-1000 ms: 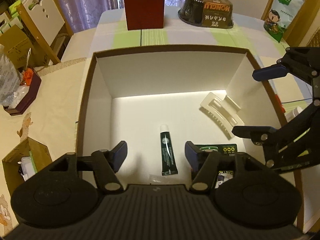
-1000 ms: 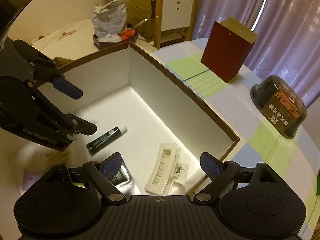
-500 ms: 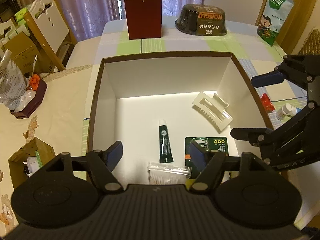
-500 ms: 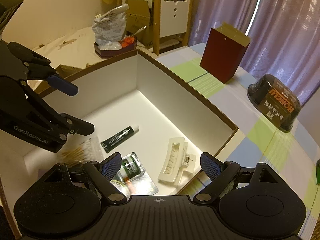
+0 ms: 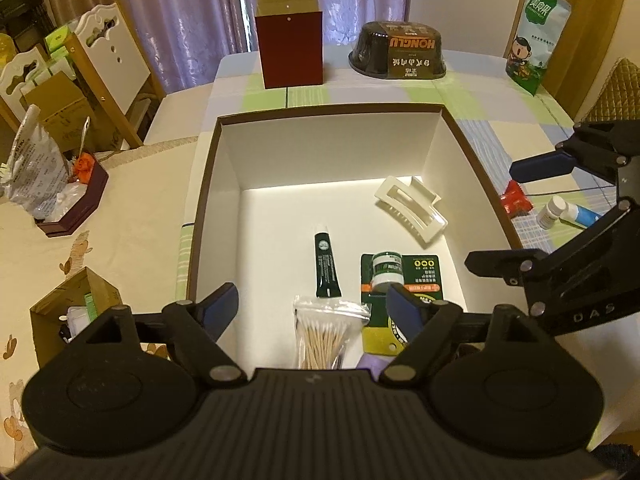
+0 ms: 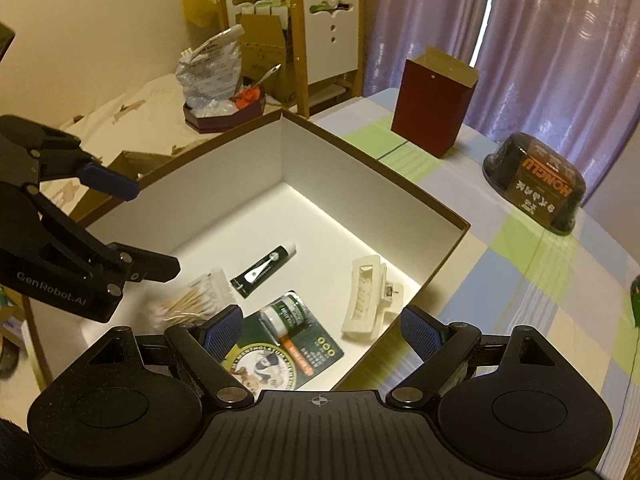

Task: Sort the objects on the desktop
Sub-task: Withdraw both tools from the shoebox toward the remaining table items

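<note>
Both tongs stand spread and carry nothing: the left tongs [image 5: 312,304] hang above the near edge of the open box [image 5: 328,110], their blue pads wide apart over the bag of cotton swabs [image 5: 324,334], and the right tongs [image 6: 322,326] hover over the box's near right corner, one pad above the carded balm jar [image 6: 286,314] and the other outside the rim. That open, raised stance suits hands between picks rather than mid-grasp, a judgement only. Seen from the left wrist, the box floor holds four sorted things gathered toward 6 o'clock, probably because that is the nearest side to drop into: the swab bag at 6, the dark green tube [image 5: 327,266] just beyond it, lying lengthwise with its cap toward 12, the carded balm jar [image 5: 400,276] at about 5, and the white hair claw [image 5: 410,210] at 2, near the right wall. None of them overlaps much, though the swab bag's corner touches the card. The far half of the floor is bare, so room remains. Outside the box at 3 o'clock, on the checked tabletop [image 5: 480,92], lie a red packet [image 5: 516,200] and a small white-capped bottle [image 5: 568,212], which look like the next candidates, nearest the right tongs. At 12 stand a red paper bag [image 5: 290,54] and a dark bowl-shaped tub [image 5: 398,56], well apart from the box.
</note>
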`<state>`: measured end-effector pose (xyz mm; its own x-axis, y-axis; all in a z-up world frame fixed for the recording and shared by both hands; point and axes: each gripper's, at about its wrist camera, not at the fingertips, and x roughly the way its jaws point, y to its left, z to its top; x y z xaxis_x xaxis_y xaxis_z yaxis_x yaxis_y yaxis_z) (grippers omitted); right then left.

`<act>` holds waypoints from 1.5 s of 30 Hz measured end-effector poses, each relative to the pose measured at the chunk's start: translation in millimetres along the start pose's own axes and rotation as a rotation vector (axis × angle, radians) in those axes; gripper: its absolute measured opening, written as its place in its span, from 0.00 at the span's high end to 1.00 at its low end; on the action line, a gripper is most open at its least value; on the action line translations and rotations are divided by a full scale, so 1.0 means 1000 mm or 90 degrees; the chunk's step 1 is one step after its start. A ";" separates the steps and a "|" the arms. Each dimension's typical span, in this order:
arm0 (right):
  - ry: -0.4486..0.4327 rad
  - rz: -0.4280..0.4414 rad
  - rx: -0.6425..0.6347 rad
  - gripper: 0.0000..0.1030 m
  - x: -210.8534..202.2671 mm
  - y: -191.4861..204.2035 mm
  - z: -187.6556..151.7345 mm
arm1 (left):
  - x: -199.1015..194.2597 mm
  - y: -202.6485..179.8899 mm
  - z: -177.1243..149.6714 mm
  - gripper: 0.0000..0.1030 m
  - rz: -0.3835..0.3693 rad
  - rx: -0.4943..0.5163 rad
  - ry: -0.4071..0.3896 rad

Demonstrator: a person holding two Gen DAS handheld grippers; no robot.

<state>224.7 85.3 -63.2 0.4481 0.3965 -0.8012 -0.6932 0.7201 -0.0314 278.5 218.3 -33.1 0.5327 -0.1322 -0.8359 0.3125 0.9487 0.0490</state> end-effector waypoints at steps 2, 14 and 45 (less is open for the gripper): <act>-0.004 0.002 0.008 0.14 -0.006 0.003 -0.003 | -0.007 -0.001 -0.004 0.22 0.003 -0.001 -0.005; -0.031 0.007 0.037 0.14 -0.043 0.022 -0.022 | -0.047 -0.010 -0.031 0.18 0.010 -0.011 -0.030; -0.089 0.032 0.042 0.14 -0.105 0.060 -0.062 | -0.121 -0.038 -0.087 0.13 0.033 -0.035 -0.080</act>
<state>101.2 51.9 -18.3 0.4911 0.5043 -0.7102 -0.6801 0.7314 0.0491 133.7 223.6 18.9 0.6430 -0.1143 -0.7573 0.2396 0.9692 0.0572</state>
